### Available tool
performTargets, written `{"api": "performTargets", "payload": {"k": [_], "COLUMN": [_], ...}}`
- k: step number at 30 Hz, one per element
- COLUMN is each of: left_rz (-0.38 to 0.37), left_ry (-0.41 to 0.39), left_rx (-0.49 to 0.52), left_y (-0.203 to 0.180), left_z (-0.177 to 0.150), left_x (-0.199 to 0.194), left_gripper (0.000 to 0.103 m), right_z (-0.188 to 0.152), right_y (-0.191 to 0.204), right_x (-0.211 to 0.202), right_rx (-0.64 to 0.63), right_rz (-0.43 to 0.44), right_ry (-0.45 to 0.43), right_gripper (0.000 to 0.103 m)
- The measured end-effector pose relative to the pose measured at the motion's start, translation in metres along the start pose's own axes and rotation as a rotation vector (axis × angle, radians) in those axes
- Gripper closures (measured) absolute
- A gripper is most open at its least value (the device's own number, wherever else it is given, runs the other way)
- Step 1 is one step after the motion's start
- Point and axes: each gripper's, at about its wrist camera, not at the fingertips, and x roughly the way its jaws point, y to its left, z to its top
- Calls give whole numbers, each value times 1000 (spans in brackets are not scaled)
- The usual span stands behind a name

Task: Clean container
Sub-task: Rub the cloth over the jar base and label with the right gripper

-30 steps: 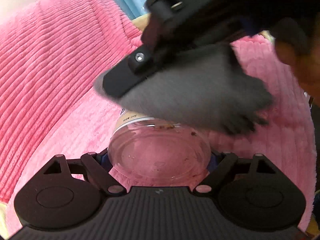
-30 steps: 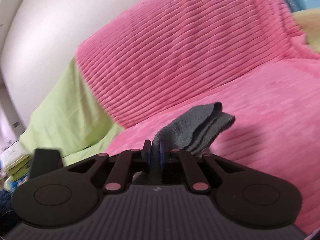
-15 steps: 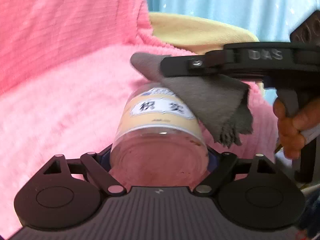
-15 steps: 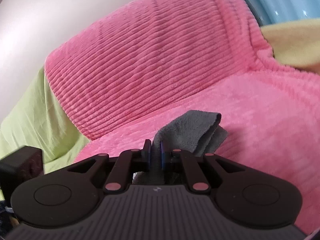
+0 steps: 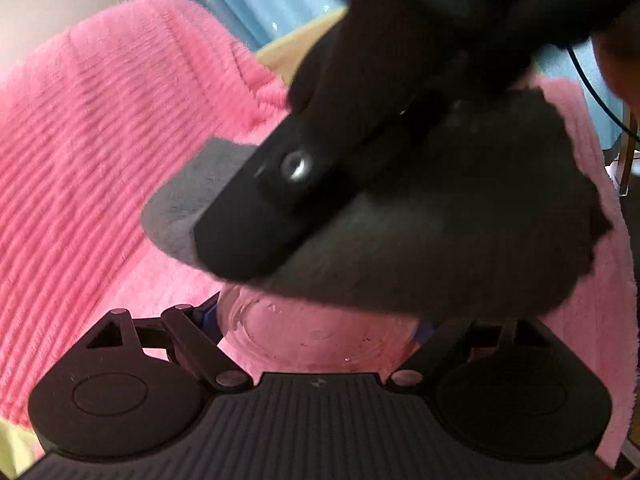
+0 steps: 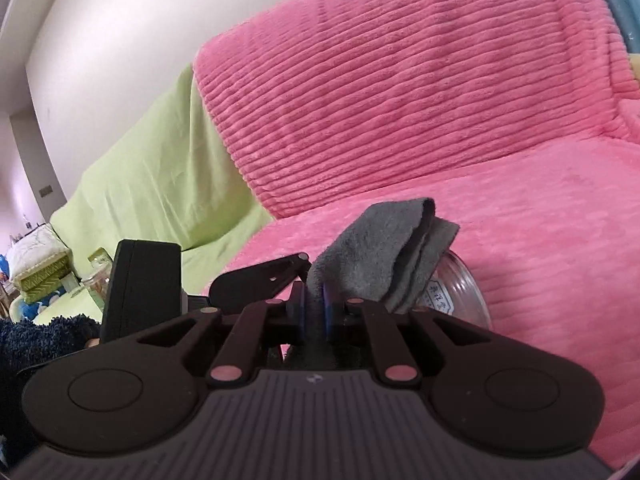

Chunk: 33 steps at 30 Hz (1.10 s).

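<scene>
The clear round plastic container (image 5: pixel 320 332) sits clamped by its base in my left hand-held gripper (image 5: pixel 320 320), above the pink ribbed blanket (image 5: pixel 100 152). My right hand-held gripper (image 6: pixel 316 308) pinches the folded grey cloth (image 6: pixel 384 256) against the container's side. It looks light, slick-walled, squeezable; grip firm at the base.

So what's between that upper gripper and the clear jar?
A folded grey cloth, pinched in the right gripper and draped onto the jar, seen from the left wrist view.
</scene>
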Motion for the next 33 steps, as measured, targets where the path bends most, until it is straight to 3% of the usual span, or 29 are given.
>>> {"api": "performTargets", "payload": {"k": [4, 14, 16, 20, 21, 23, 26, 28, 30, 33], "left_rz": [-3, -7, -53, -259, -283, -249, -72, 5, 22, 3], "left_ry": [4, -3, 10, 34, 39, 35, 9, -10, -18, -10], "left_rx": [-2, -8, -95, -421, -461, -399, -124, 15, 51, 17], "left_y": [-3, -11, -2, 30, 38, 31, 4, -10, -15, -7], "left_z": [0, -1, 0, -7, -9, -6, -5, -7, -7, -14], "left_x": [-3, -14, -16, -15, -12, -14, -17, -15, -16, -20], "left_gripper": [18, 18, 18, 17, 17, 17, 18, 18, 18, 17], "right_z": [0, 4, 4, 6, 6, 6, 8, 6, 5, 1], "right_y": [-21, -35, -41, -50, -50, -48, -41, -30, -19, 0], "right_x": [5, -3, -7, -13, -15, -19, -23, -27, -28, -20], "right_rx": [99, 96, 142, 207, 211, 214, 182, 134, 92, 13], "right_rz": [-17, -293, -284, -263, -260, -259, -246, -177, -95, 3], "right_ry": [-58, -185, -183, -176, -171, -157, -131, -120, -105, -48], "right_gripper": [98, 97, 97, 97, 97, 97, 95, 95, 95, 95]}}
